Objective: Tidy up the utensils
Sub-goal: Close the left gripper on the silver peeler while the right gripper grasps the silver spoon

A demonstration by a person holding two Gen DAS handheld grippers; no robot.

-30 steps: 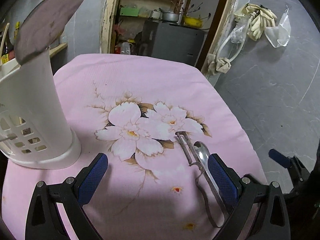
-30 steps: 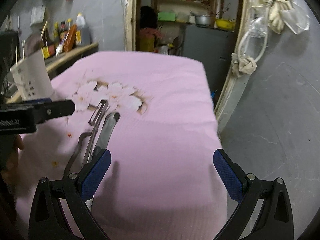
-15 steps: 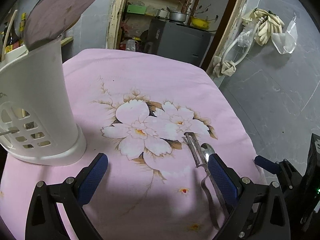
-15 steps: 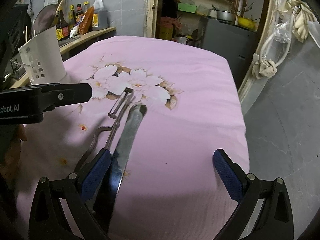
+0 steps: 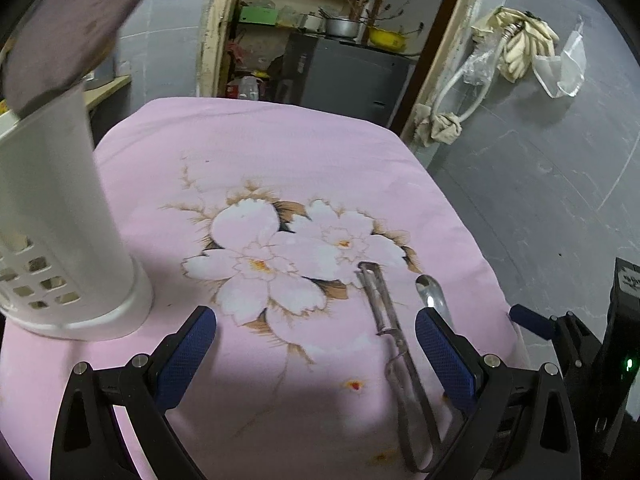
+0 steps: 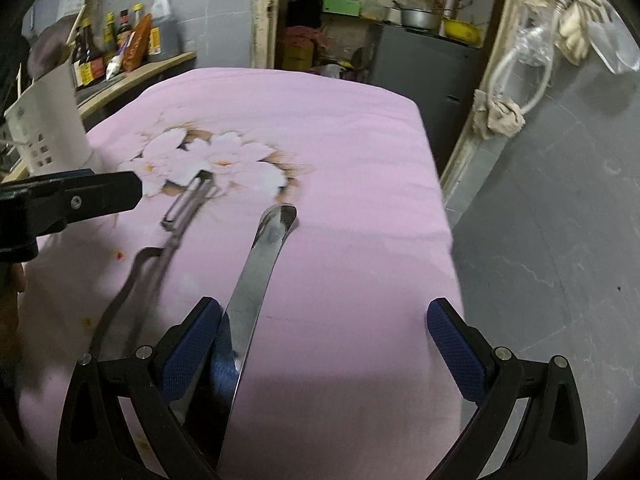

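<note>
A metal peeler (image 5: 390, 324) lies on the pink flowered cloth (image 5: 280, 168), between my left gripper's fingers and close to the right one. A steel spoon (image 5: 430, 296) lies just right of it, its handle hidden behind that finger. My left gripper (image 5: 316, 344) is open above the cloth. In the right wrist view the spoon (image 6: 260, 264) lies along the inside of my right gripper's left finger (image 6: 192, 344), and the peeler (image 6: 176, 224) lies further left. My right gripper (image 6: 324, 348) is open. A white slotted utensil holder (image 5: 56, 220) stands at the left.
A dark round utensil head (image 5: 68, 20) sticks out of the holder. Bottles (image 6: 120, 40) stand on a wooden shelf behind the table. The table's right edge drops to a grey floor (image 6: 560, 200). A doorway with a grey cabinet (image 5: 352, 72) lies beyond.
The right gripper has moved left and forward, so the spoon now sits inside its left finger. The left gripper has edged closer to the holder and peeler. The utensils have stayed on the cloth.
</note>
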